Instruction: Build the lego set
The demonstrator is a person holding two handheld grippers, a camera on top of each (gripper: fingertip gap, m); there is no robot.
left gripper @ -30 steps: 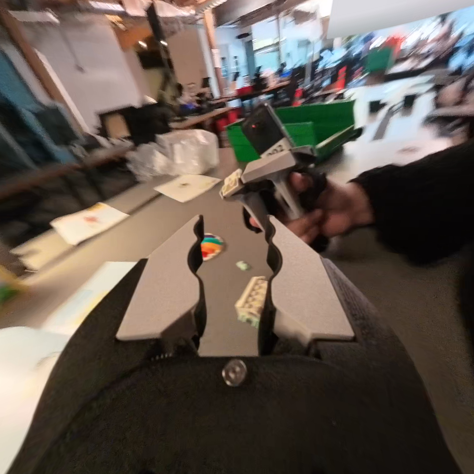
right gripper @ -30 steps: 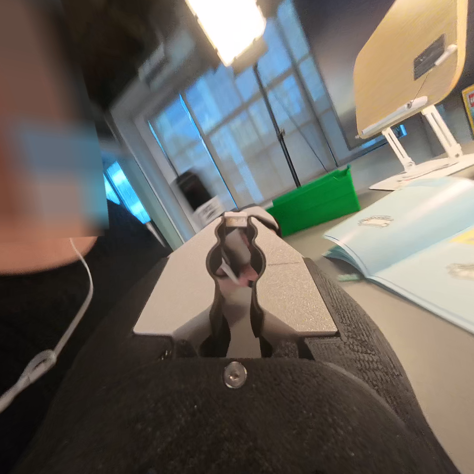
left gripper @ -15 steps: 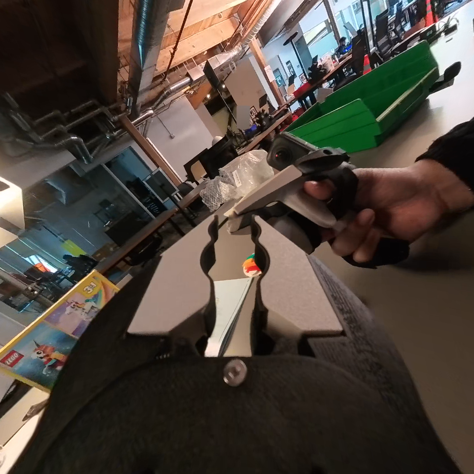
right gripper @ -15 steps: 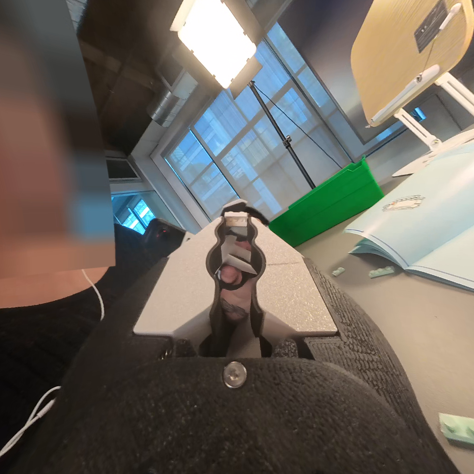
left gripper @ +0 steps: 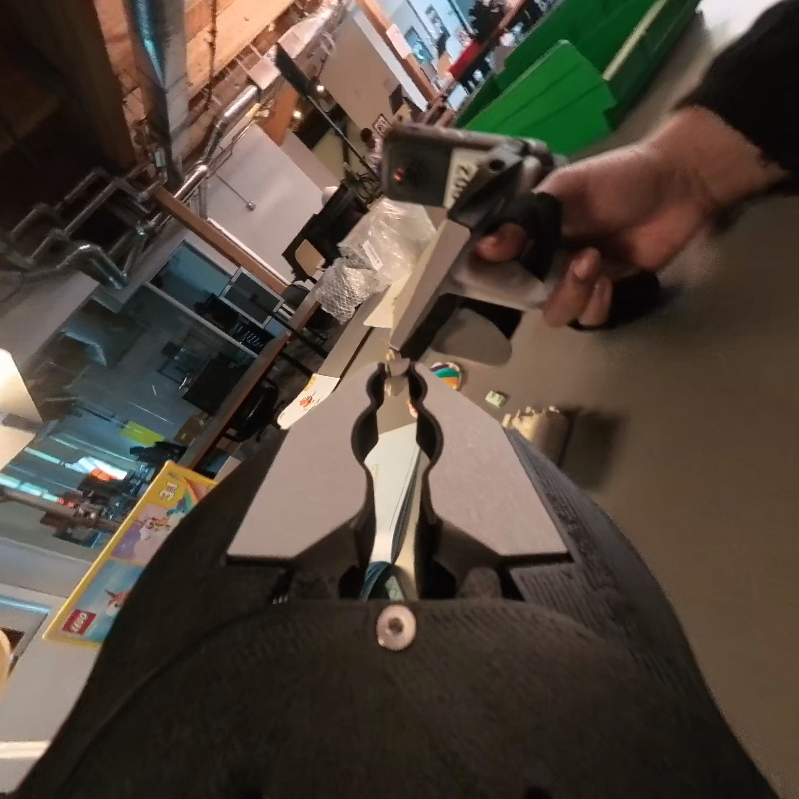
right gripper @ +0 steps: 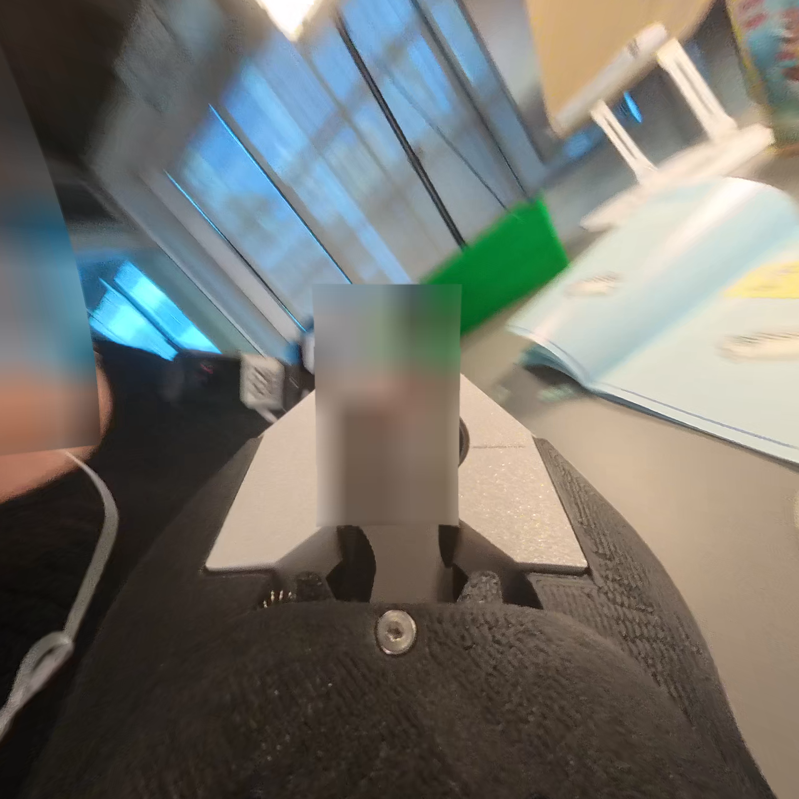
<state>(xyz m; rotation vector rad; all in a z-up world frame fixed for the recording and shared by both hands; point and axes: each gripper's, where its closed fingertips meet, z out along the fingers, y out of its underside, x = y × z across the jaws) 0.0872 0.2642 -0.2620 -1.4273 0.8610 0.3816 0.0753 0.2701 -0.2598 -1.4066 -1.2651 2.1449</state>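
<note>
In the left wrist view my left gripper (left gripper: 396,377) is closed to a narrow gap, with a small pale lego piece (left gripper: 395,384) at its tips. My right gripper (left gripper: 397,352), held by a hand (left gripper: 627,203), comes down from the upper right and its closed tips meet the same piece. In the right wrist view a mosaic patch hides the right gripper's fingertips; only the finger bases show, close together. A cream lego build (left gripper: 536,421), a small mint piece (left gripper: 495,397) and a rainbow piece (left gripper: 447,375) lie on the grey table (left gripper: 670,432).
An open instruction booklet (right gripper: 670,328) lies on the table at the right, also showing between my left fingers (left gripper: 391,475). The lego box (left gripper: 129,557) stands at the left. There is a green bin (left gripper: 553,95), plastic bags (left gripper: 372,263) and a white stand (right gripper: 635,129).
My left gripper has gone from wide open to nearly shut and has tilted up off the table. The right gripper has swung over so that its tips meet the left's.
</note>
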